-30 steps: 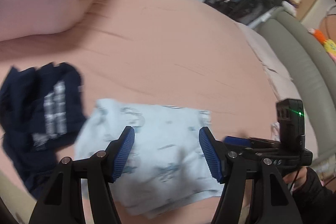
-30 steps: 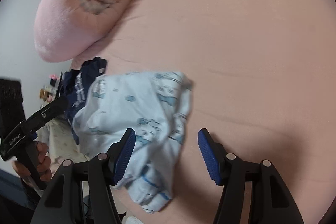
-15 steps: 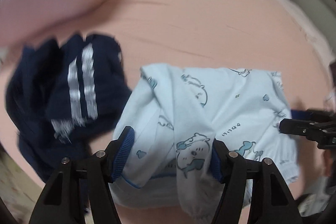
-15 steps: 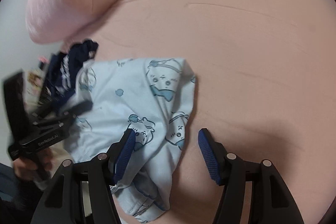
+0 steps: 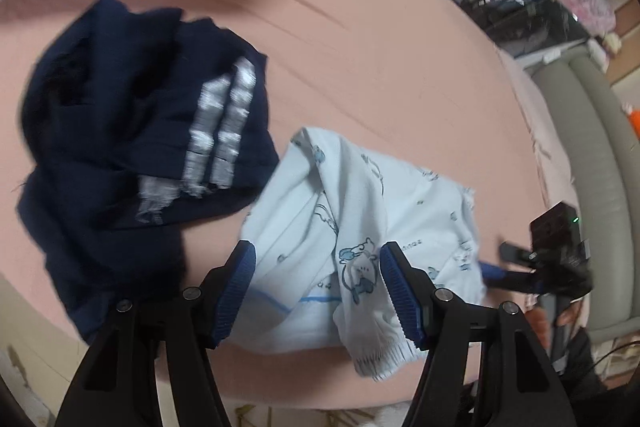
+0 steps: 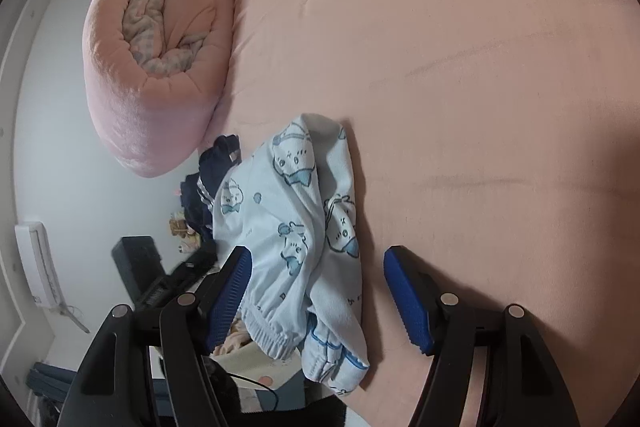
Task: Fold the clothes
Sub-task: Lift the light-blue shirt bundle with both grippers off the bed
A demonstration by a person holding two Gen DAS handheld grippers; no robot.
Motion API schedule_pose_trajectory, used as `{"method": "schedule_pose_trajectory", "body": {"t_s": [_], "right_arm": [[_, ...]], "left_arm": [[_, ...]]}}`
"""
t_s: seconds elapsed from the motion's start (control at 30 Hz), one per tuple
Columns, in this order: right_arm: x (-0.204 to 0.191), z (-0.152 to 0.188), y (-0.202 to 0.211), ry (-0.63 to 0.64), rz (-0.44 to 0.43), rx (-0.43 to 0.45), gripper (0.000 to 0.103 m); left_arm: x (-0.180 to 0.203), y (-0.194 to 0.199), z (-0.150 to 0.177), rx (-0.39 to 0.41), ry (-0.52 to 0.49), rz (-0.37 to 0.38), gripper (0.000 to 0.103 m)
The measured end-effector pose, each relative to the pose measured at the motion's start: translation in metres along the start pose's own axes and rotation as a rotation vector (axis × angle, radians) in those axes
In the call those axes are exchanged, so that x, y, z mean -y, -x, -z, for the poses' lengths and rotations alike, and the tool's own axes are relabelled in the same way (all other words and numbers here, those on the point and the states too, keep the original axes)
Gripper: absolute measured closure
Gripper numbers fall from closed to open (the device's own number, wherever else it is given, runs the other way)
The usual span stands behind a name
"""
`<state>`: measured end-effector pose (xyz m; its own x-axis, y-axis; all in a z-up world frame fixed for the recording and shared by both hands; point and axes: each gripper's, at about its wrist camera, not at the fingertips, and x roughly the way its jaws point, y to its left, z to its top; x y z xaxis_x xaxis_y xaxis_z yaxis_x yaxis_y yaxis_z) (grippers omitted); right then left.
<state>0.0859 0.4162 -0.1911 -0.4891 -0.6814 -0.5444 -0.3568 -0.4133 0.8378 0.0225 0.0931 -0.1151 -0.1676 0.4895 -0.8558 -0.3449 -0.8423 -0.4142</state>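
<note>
Both hand-held grippers (image 5: 318, 285) (image 6: 316, 293) gape empty over pink bed (image 6: 480, 87); rolled quilt (image 6: 156, 67) behind.

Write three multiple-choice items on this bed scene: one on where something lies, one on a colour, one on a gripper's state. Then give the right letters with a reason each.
1. Where does the navy garment lie relative to the light blue printed garment in the left wrist view?
A. to its left
B. on top of it
C. to its right

2. What colour is the bedsheet?
A. white
B. peach-pink
C. green

3. How does the left gripper stand?
A. shut on the navy garment
B. shut on nothing
C. open, fingers spread over the light blue printed garment

Key: 1 A, the dark cloth sits left of the pale one. 2 B, the sheet is peach-pink throughout. 3 C, both blue pads stand wide apart with cloth showing between them.
</note>
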Motion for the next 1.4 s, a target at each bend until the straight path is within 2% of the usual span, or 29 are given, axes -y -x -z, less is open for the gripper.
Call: {"method": "schedule_pose_trajectory", "body": {"t_s": [0.07, 0.17, 0.27, 0.4, 0.47, 0.73, 0.8, 0.87, 1.03, 1.17, 1.27, 1.33, 1.4], "right_arm": [[0.000, 0.001, -0.001, 0.001, 0.004, 0.004, 0.035], [-0.001, 0.002, -0.003, 0.002, 0.011, 0.011, 0.034], [-0.002, 0.003, -0.005, 0.004, 0.017, 0.017, 0.034], [-0.003, 0.004, -0.007, 0.006, 0.026, 0.025, 0.034], [-0.003, 0.004, -0.008, 0.004, 0.025, 0.035, 0.032], [-0.010, -0.004, -0.026, -0.019, -0.016, 0.026, 0.029], [-0.010, -0.007, -0.032, -0.030, -0.040, 0.024, 0.029], [-0.011, -0.010, -0.039, -0.043, -0.062, 0.025, 0.029], [-0.006, -0.015, -0.047, -0.131, -0.168, 0.061, 0.029], [-0.015, -0.021, -0.058, -0.114, -0.146, 0.053, 0.029], [-0.024, -0.027, -0.071, -0.113, -0.133, 0.057, 0.029], [-0.028, -0.034, -0.079, -0.132, -0.140, 0.053, 0.023], [-0.032, -0.041, -0.086, -0.152, -0.160, 0.033, 0.011]], "left_arm": [[-0.005, 0.004, 0.000, 0.011, 0.000, -0.014, 0.040], [-0.010, 0.001, 0.004, 0.012, 0.011, 0.024, 0.040], [-0.017, -0.006, 0.010, -0.008, 0.077, 0.133, 0.040], [-0.032, -0.023, 0.012, -0.041, 0.184, 0.226, 0.040], [-0.033, -0.029, 0.012, -0.049, 0.205, 0.237, 0.040], [-0.003, -0.033, -0.017, -0.053, 0.089, 0.144, 0.040], [0.000, -0.043, -0.021, -0.066, 0.086, 0.172, 0.036], [0.006, -0.053, -0.020, -0.070, 0.112, 0.219, 0.028], [0.029, -0.066, -0.024, -0.093, 0.137, 0.341, 0.028], [0.036, -0.073, -0.021, -0.085, 0.155, 0.329, 0.028], [0.048, -0.079, -0.025, -0.062, 0.213, 0.339, 0.025], [0.056, -0.082, -0.027, -0.048, 0.245, 0.348, 0.021], [0.059, -0.084, -0.027, -0.045, 0.253, 0.330, 0.020]]}}
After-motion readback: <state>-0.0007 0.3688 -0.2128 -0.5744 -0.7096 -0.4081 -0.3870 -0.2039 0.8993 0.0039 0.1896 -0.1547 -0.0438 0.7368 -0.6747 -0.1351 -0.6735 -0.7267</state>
